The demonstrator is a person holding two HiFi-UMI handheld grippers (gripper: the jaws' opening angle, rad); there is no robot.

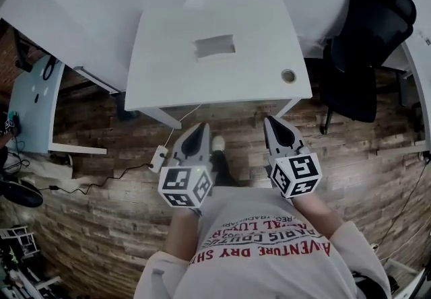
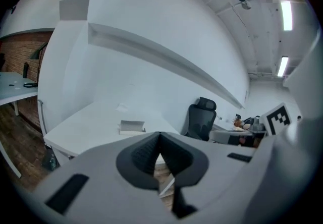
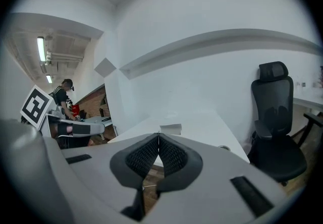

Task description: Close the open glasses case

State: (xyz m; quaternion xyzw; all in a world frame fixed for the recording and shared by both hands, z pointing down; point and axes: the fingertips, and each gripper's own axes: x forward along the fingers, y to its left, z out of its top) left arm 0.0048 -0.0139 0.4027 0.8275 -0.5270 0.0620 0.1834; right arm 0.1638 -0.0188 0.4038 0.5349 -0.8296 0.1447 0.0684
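Glasses case (image 1: 215,46) on table (image 1: 168,82), lid unclear, L claw (image 1: 201,129) & R claw (image 1: 273,122) pinched together

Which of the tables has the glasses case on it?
The white table straight ahead, with a round cable hole; the glasses case lies at its middle; the pale left table has none.

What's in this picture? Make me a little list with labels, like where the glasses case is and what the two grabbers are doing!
place: an office with a wooden floor
desk: white, in front of the person
glasses case: grey, mid-desk, nothing touching it
left gripper: jaws together, empty, short of the desk
right gripper: jaws together, empty, short of the desk
chair: black, right of the desk
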